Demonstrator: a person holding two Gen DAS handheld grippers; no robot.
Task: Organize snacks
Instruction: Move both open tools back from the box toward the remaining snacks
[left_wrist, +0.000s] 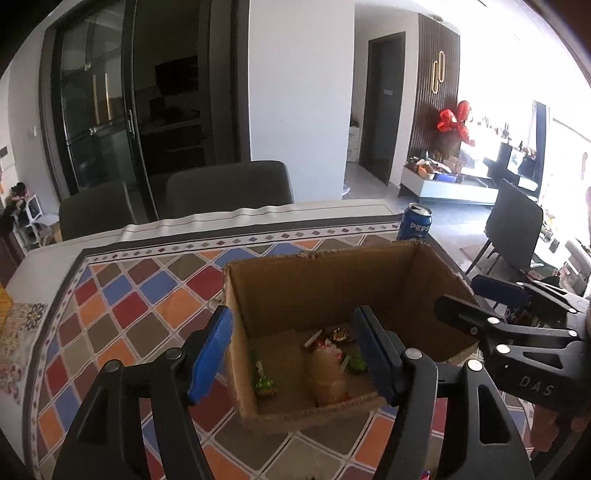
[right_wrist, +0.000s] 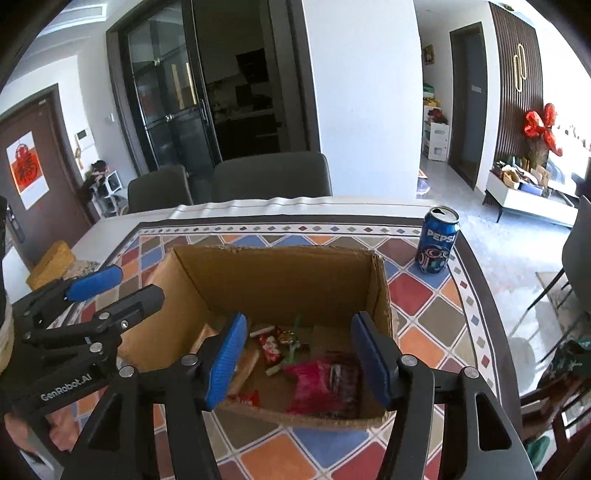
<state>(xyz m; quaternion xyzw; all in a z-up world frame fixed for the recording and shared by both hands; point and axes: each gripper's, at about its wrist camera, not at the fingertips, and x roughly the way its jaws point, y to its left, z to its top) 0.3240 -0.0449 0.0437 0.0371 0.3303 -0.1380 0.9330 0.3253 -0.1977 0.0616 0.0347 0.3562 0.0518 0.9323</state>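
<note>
An open cardboard box (left_wrist: 325, 280) (right_wrist: 280, 273) stands on the patterned tablecloth. Inside lie several snacks: a green candy (left_wrist: 264, 384), a tan packet (left_wrist: 327, 373) and a pink-red bag (right_wrist: 321, 380). My left gripper (left_wrist: 295, 354) is open and empty, its blue pads straddling the box's near left corner. My right gripper (right_wrist: 299, 358) is open and empty above the box's near edge, over the pink-red bag. Each gripper shows in the other's view: the right one at the right (left_wrist: 476, 299), the left one at the left (right_wrist: 125, 284).
A blue Pepsi can (right_wrist: 437, 240) (left_wrist: 413, 223) stands behind the box's right corner near the table edge. Two dark chairs (right_wrist: 273, 177) sit at the table's far side. A yellow object (right_wrist: 51, 264) lies at the left edge.
</note>
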